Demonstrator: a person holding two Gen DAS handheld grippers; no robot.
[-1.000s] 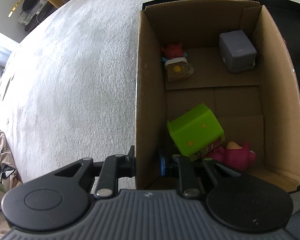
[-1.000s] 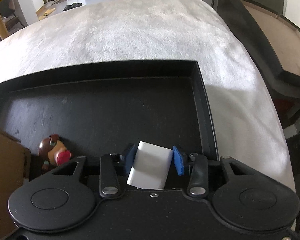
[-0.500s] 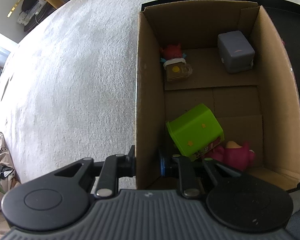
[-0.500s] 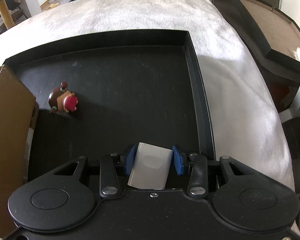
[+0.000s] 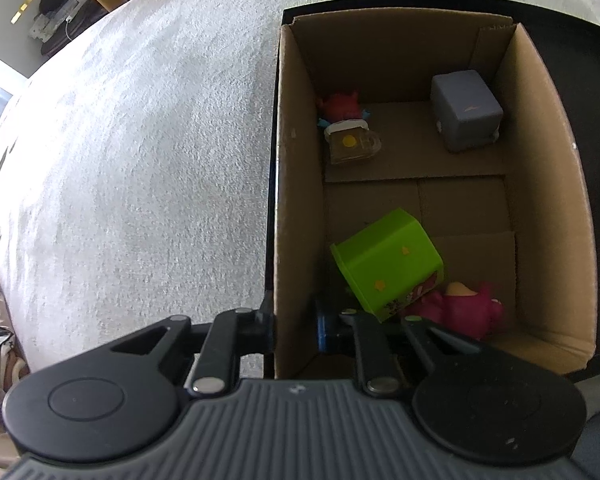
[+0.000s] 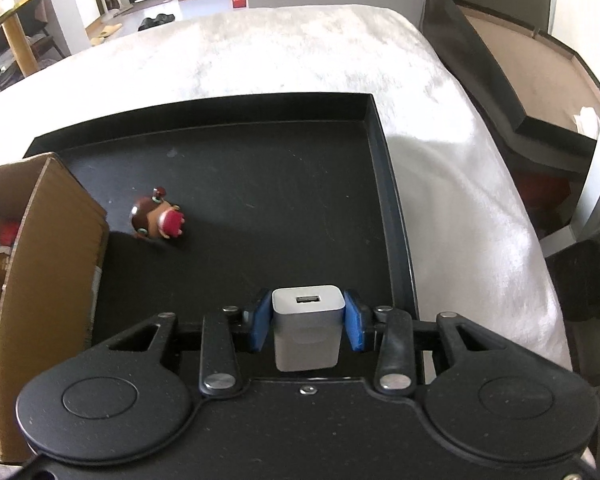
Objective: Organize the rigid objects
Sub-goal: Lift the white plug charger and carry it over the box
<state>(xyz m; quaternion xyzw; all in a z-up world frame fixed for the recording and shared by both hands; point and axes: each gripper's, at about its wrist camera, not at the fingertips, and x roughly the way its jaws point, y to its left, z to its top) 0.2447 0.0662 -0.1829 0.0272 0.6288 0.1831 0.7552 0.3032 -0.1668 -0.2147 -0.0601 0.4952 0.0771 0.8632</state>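
Note:
In the left wrist view my left gripper point(image 5: 294, 320) straddles the near left wall of an open cardboard box point(image 5: 296, 200), its jaws closing on that wall. Inside lie a green box point(image 5: 388, 258), a pink plush toy point(image 5: 464, 308), a grey cube point(image 5: 466, 114) and a small mug figure point(image 5: 350, 142). In the right wrist view my right gripper point(image 6: 307, 320) is closing tight on a white USB charger point(image 6: 306, 324), held above a black tray point(image 6: 260, 152). A brown and red toy figure point(image 6: 158, 216) lies on the tray beside the cardboard box point(image 6: 48, 248).
The tray and box rest on a pale fuzzy cover point(image 6: 280, 52). A red figure point(image 5: 340, 106) sits behind the mug in the box. A dark open case point(image 6: 532, 80) stands to the right. Furniture and a wooden table leg point(image 6: 18, 44) stand in the background.
My right gripper has drawn back and up with the charger, so more of the tray and the box corner show. The charger's USB face now points forward. The left gripper stayed put.

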